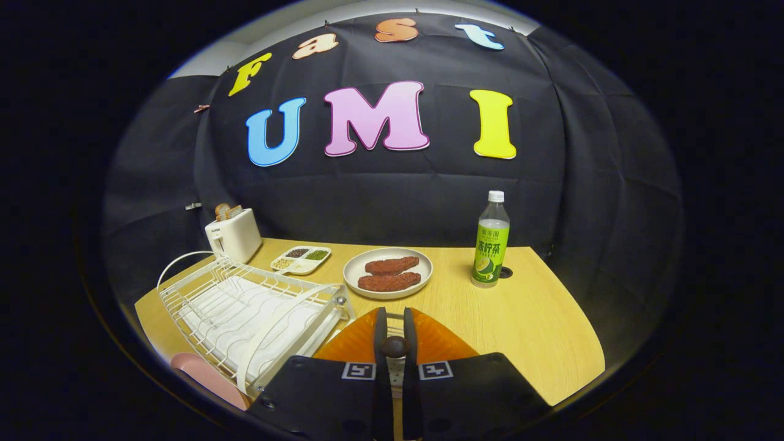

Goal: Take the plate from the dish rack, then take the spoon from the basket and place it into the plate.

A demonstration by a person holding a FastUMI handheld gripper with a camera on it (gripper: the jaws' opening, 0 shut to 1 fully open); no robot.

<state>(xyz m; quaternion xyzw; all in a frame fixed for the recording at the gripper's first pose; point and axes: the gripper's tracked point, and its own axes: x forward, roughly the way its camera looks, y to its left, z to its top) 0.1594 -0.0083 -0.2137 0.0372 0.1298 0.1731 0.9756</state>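
My gripper (395, 313) is at the near edge of the table, its two fingers (381, 331) drawn close together. A thin spoon (395, 346) is pinched between them; its dark rounded end shows in the narrow gap, and the rest is hidden by the fingers. Directly under and ahead of the fingers an orange ribbed plate (442, 340) lies flat on the wooden table (527, 318). The white wire dish rack (245, 306) stands just left of the fingers, with no plate in its slots.
A pink rounded object (202, 371) sits by the rack's near corner. Beyond the fingers is a white plate (355, 277) with two brown patties. A green bottle (491, 245) stands right, a toaster (236, 236) and divided tray (301, 260) back left.
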